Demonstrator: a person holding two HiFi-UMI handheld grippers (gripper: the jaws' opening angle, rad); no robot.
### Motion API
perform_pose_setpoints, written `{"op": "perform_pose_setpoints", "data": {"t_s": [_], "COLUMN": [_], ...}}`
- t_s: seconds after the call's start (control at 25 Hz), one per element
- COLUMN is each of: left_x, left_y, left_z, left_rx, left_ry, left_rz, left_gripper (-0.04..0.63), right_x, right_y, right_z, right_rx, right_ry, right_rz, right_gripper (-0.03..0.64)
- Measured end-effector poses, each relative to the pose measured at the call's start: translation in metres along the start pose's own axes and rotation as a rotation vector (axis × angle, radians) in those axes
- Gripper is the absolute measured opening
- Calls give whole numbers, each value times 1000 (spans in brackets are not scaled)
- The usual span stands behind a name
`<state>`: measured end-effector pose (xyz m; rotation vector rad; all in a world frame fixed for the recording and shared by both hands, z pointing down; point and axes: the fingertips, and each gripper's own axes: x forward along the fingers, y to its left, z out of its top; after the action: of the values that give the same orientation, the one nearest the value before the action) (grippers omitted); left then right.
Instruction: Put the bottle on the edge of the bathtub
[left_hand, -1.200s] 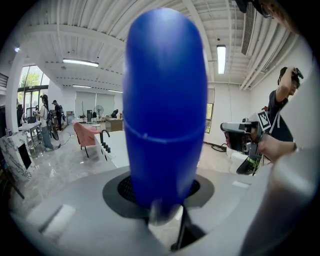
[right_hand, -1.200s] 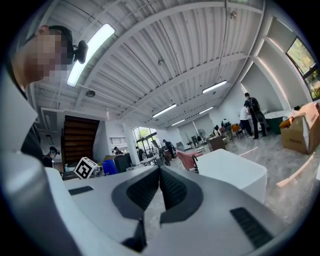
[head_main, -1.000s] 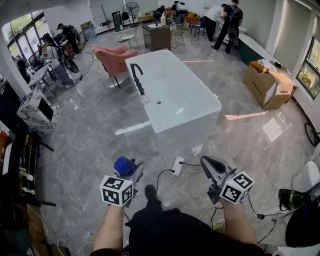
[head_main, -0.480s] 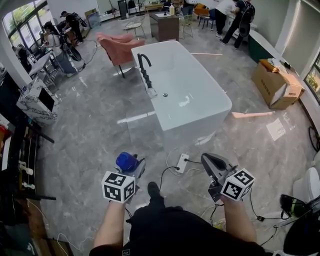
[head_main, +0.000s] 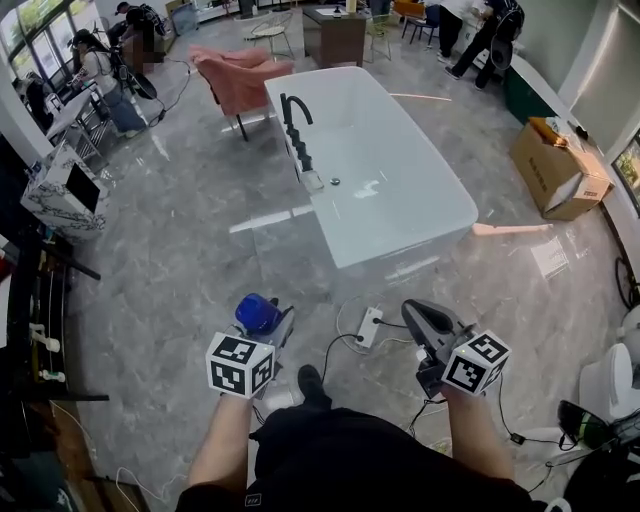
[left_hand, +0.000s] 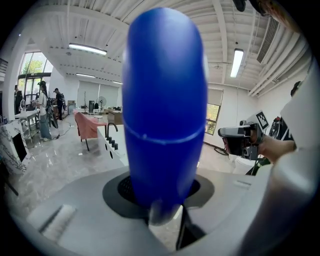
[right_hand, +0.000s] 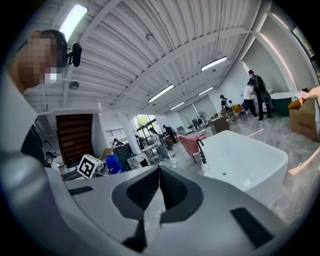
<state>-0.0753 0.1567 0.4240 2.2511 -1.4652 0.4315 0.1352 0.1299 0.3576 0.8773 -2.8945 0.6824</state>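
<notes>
Left claw (head_main: 268, 335) clamped low on smooth blue rounded plastic bottle (left_hand: 165, 110), long axis upright. Right claw (head_main: 420, 322) closed, empty. Glossy white rectangular bathtub (head_main: 400, 262) ahead.

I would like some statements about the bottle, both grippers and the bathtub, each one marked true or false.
1. The left gripper grips the blue bottle. True.
2. The right gripper has its jaws wide apart. False: they are together, nothing between them.
3. The blue bottle stands on the edge of the bathtub. False: it is in the left gripper, apart from the bathtub.
4. A black faucet stands at the bathtub's side. True.
</notes>
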Motion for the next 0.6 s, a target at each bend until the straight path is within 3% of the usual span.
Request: {"op": "perform_pose_setpoints", "data": {"t_s": [0.6], "left_x": [0], "left_y": [116], "left_z": [22], "left_rx": [19], "left_ry": [-14], "left_rz": [-5], "left_gripper": [146], "right_x": [108], "right_y": [13], "right_z": [63], "right_rx": [-122], "right_ry": [-43], "right_rz": [-81], "right_gripper": [12]}}
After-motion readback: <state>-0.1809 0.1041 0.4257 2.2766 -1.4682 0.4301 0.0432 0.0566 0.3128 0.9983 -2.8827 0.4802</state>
